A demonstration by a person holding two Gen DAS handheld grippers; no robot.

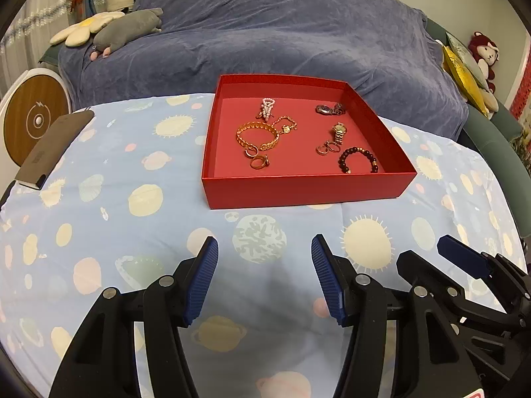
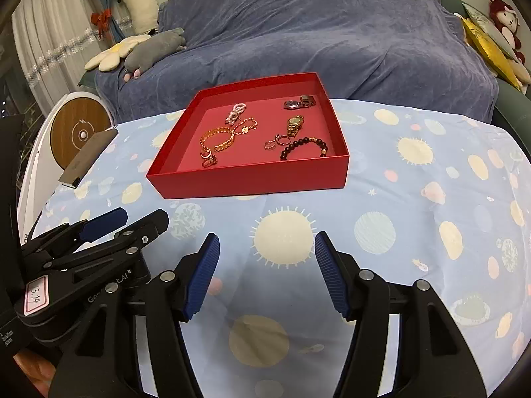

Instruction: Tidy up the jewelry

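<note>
My left gripper and right gripper gape wide, empty, near the red tray holding two watches, several bracelets and rings.

Home bedroom or living room, blue blanket-draped sofa, plush toys, flower cushion, curtains, planet-print tablecloth, red jewelry tray

A blue-draped sofa stands behind the planet-print tablecloth, curtains left.
</note>
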